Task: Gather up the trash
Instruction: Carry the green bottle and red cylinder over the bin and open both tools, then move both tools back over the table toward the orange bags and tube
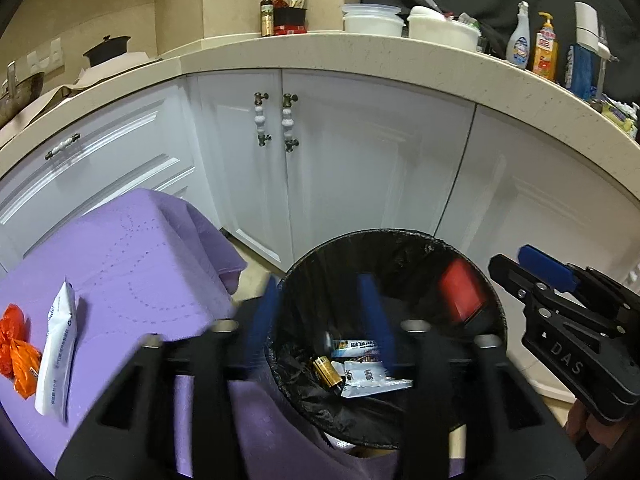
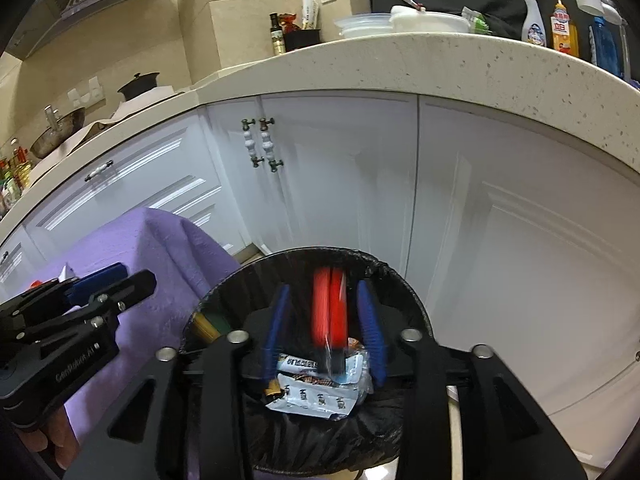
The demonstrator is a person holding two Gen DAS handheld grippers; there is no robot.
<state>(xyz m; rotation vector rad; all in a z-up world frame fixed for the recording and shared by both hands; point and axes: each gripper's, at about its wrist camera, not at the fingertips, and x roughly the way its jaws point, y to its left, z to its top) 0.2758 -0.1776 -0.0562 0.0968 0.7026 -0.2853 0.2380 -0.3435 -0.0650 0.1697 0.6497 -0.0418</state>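
Observation:
A black-lined trash bin (image 1: pixel 400 240) stands on the floor by the white cabinets; it also shows in the right wrist view (image 2: pixel 248 268). Wrappers (image 1: pixel 372 384) and a gold battery (image 1: pixel 326 370) lie inside. A blurred red packet (image 2: pixel 330 312) is in mid-air between my right gripper's open fingers (image 2: pixel 326 324), falling into the bin; it shows in the left wrist view (image 1: pixel 460 292) too. My left gripper (image 1: pixel 320 312) is open and empty over the bin's left rim. A white sachet (image 1: pixel 56 348) and an orange wrapper (image 1: pixel 16 348) lie on the purple cloth (image 1: pixel 132 264).
White cabinet doors with knobbed handles (image 1: pixel 276 124) stand behind the bin. The counter (image 1: pixel 360 46) above holds bowls, bottles and detergent. The purple-covered table sits left of the bin, touching it.

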